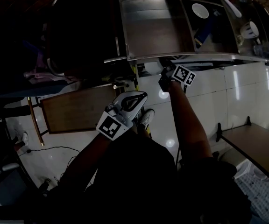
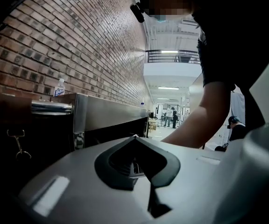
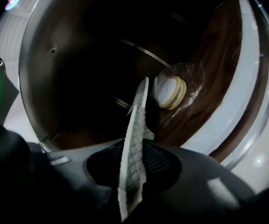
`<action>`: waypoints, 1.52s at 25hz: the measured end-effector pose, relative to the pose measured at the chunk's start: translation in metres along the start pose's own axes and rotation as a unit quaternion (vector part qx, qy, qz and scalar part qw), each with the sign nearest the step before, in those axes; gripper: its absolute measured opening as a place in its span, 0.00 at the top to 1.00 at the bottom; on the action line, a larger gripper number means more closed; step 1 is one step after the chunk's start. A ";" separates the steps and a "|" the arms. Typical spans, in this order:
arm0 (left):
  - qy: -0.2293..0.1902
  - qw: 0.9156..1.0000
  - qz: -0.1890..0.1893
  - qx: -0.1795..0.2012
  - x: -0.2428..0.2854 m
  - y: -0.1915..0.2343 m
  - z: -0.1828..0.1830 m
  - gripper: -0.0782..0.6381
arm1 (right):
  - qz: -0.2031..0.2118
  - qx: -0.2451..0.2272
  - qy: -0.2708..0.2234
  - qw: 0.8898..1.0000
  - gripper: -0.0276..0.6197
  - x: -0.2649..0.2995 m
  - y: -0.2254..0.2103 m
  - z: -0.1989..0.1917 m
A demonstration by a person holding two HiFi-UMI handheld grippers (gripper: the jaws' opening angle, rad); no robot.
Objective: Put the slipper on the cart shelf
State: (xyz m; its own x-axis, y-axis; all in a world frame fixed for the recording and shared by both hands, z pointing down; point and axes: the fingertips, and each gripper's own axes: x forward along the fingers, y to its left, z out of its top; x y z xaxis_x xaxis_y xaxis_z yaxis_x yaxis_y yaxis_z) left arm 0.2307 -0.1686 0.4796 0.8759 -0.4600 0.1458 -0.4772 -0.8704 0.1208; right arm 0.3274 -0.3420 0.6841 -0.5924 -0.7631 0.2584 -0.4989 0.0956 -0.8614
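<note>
My right gripper (image 3: 135,158) is shut on a white slipper (image 3: 133,148), which stands edge-on between the jaws with its grid-patterned sole showing. The slipper's tip reaches into the dark lower shelf of the steel cart (image 3: 36,78), above its brown wooden floor (image 3: 209,78). In the head view the right gripper (image 1: 166,80) is tucked under the front edge of the cart (image 1: 181,57), and a white bit of the slipper (image 1: 152,68) shows beside it. My left gripper (image 1: 130,101) hangs lower and to the left, shut and empty, pointing past the cart (image 2: 102,113).
A bagged yellowish-white round thing (image 3: 170,92) lies on the shelf floor just beyond the slipper. Bowls (image 1: 200,9) and a cup (image 1: 250,29) sit on the cart's top. A brown board on a frame (image 1: 78,108) stands at left, a low bench (image 1: 256,146) at right. A bottle (image 2: 60,87) stands on the cart.
</note>
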 end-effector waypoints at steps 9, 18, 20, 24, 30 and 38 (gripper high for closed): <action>0.002 1.000 0.002 -0.001 0.000 0.002 -0.005 0.89 | -0.003 -0.056 -0.005 0.998 0.84 0.017 0.001 0.009; 0.004 1.000 0.008 -0.009 -0.003 0.006 -0.007 0.89 | -0.086 -0.150 -0.052 0.984 0.48 0.011 -0.004 0.033; 0.003 1.000 0.008 -0.008 -0.003 0.006 -0.007 0.89 | -0.103 -0.167 -0.066 0.978 0.45 0.005 -0.004 0.041; 0.002 1.000 0.009 -0.008 0.000 0.005 -0.006 0.89 | -0.105 -0.188 -0.073 0.974 0.45 -0.007 0.003 0.049; 0.001 1.000 0.011 -0.006 0.006 0.000 -0.001 0.89 | -0.122 -0.243 -0.068 0.960 0.45 -0.041 0.017 0.048; -0.005 1.000 0.020 0.009 0.007 -0.016 0.012 0.89 | -0.130 -0.331 -0.029 0.934 0.45 -0.094 0.061 0.005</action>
State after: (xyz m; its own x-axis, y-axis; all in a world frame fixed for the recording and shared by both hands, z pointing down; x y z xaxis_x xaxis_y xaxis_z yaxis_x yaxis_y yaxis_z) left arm 0.2452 -0.1602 0.4668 0.8568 -0.4964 0.1398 -0.5108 -0.8541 0.0979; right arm 0.3557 -0.2682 0.6048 -0.3704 -0.8475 0.3803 -0.9146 0.2611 -0.3089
